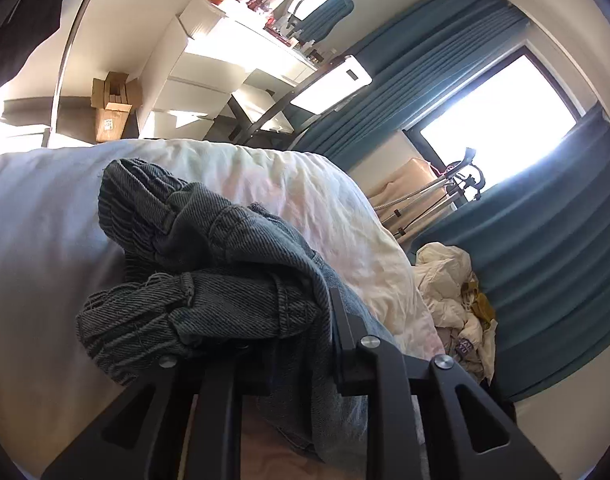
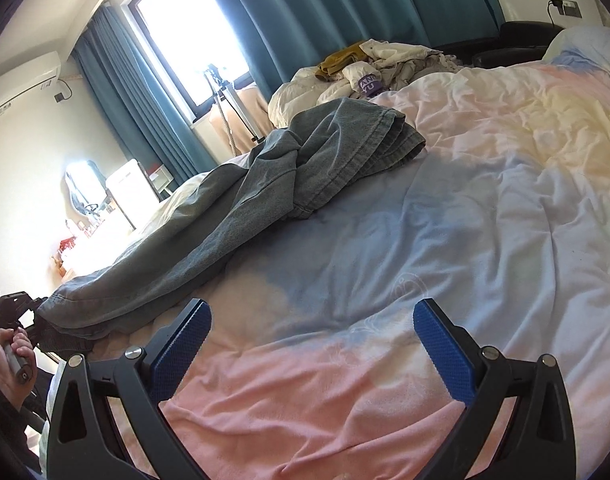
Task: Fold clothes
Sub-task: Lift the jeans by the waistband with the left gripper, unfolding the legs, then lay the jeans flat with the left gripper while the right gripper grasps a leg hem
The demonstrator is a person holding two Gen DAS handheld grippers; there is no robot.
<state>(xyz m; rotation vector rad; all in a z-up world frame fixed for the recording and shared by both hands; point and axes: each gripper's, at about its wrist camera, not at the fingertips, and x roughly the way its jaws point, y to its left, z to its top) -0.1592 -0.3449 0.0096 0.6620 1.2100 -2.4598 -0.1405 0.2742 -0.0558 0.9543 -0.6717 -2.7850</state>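
Grey-blue jeans (image 2: 241, 216) lie stretched across the pastel quilt (image 2: 465, 240), their far end bunched near the bed's far side. My left gripper (image 1: 289, 320) is shut on the waistband end of the jeans (image 1: 209, 264), which bunches over its fingers and hides the pads. In the right wrist view the left gripper (image 2: 29, 308) shows at the far left edge, held by a hand, with the jeans' end in it. My right gripper (image 2: 311, 344) is open and empty, low over the pink part of the quilt, to the right of the jeans.
A heap of other clothes (image 2: 377, 64) lies at the far edge of the bed, also seen in the left wrist view (image 1: 457, 292). Teal curtains (image 2: 305, 12) and a window stand behind. White drawers and a desk (image 1: 225, 64) stand past the bed.
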